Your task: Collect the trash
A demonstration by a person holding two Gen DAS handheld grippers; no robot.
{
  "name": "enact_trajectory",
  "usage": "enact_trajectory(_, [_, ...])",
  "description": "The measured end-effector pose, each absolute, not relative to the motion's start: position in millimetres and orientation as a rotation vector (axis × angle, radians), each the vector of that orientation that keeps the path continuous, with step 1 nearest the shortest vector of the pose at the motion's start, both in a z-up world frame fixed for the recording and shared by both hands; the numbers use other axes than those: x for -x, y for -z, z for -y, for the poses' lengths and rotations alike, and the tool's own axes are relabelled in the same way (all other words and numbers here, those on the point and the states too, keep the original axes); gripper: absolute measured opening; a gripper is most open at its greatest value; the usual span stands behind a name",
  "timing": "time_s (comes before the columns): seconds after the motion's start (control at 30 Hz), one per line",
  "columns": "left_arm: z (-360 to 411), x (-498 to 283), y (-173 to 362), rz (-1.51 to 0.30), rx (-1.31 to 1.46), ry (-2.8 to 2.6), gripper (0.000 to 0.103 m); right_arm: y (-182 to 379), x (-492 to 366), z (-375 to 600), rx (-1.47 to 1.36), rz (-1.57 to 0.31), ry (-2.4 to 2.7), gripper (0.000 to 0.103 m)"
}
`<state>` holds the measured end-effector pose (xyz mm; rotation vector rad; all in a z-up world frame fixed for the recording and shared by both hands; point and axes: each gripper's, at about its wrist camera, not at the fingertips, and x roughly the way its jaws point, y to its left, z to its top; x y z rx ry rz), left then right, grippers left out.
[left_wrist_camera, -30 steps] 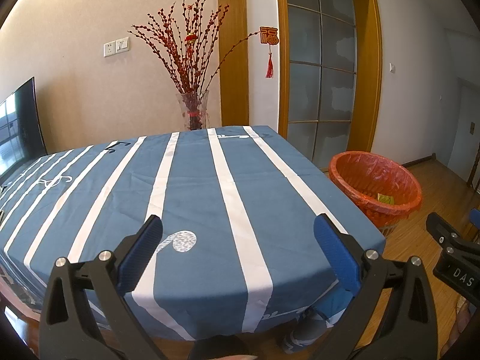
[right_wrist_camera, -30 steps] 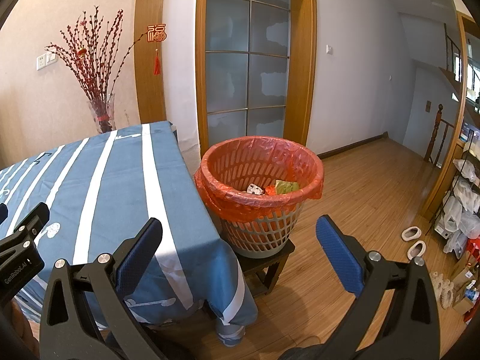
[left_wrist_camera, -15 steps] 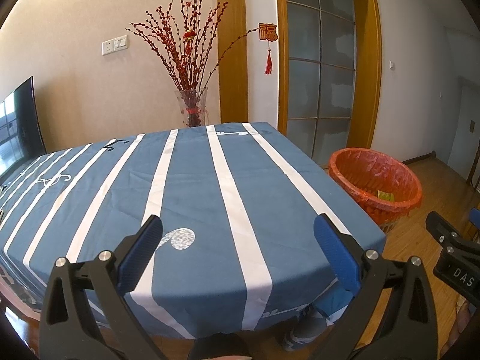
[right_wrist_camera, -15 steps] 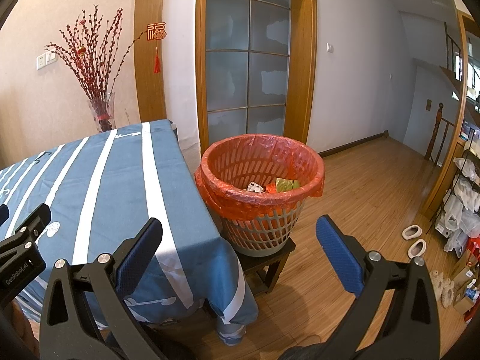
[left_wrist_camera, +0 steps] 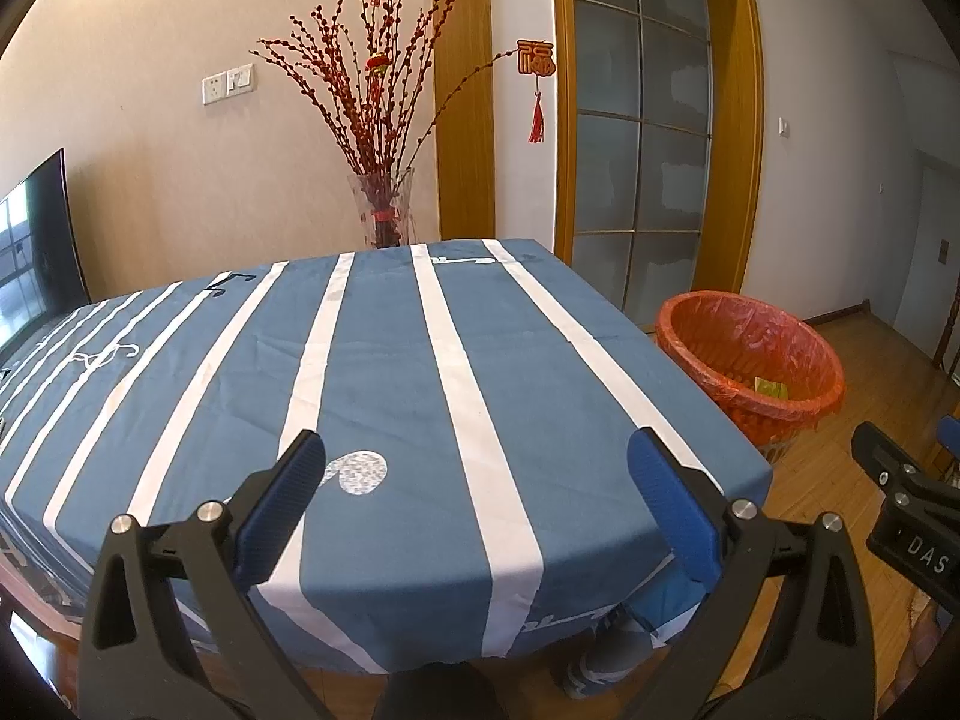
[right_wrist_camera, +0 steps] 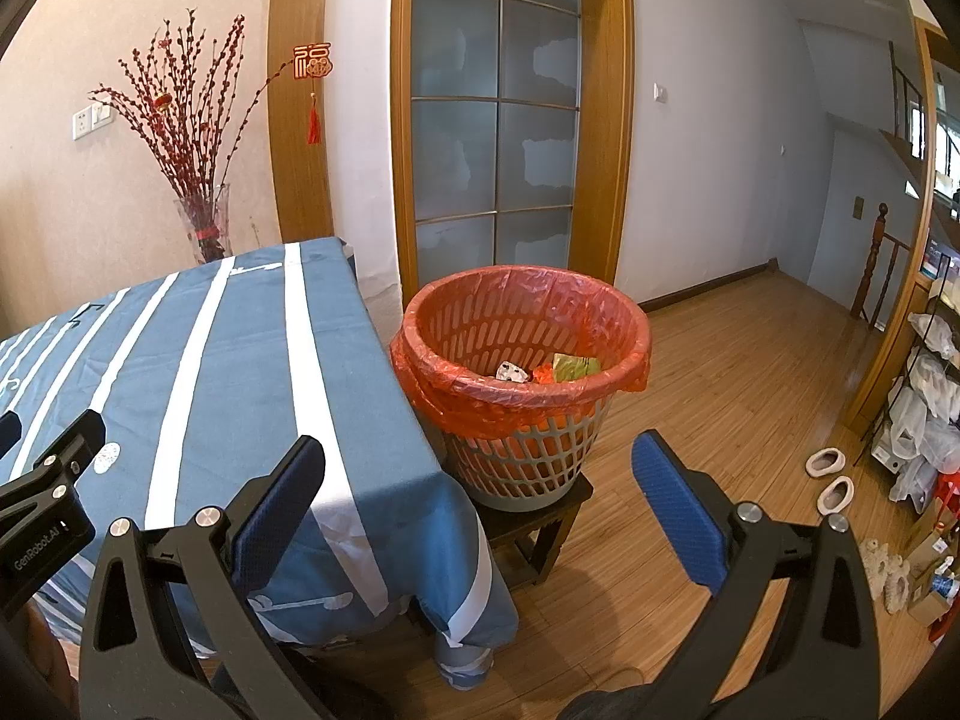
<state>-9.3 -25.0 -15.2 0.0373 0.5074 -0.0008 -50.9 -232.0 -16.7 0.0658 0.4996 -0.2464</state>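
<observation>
Both grippers, left gripper (left_wrist_camera: 477, 492) and right gripper (right_wrist_camera: 480, 492), spread wide and hold nothing; round slotted plastic basket (right_wrist_camera: 528, 456) with crinkly red liner holds crumpled trash (right_wrist_camera: 549, 369), just beside striped cloth surface (right_wrist_camera: 240, 372)

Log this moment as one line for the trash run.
left gripper: open, empty, over blue striped tablecloth | right gripper: open, empty | red-lined plastic wastebasket: on dark stool, holds wrappers

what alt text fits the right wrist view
A waste basket with a red liner sits on a low stool beside a blue striped table, trash inside. The open right gripper holds nothing.
</observation>
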Motion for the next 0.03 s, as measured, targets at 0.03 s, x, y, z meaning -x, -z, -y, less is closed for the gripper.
enact_trajectory(0.03, [24.9, 9.4, 15.1, -0.507, -0.037, 0.001, 0.099, 16.7, 50.9, 232.0, -0.066, -0.5, 0.246, 0.101])
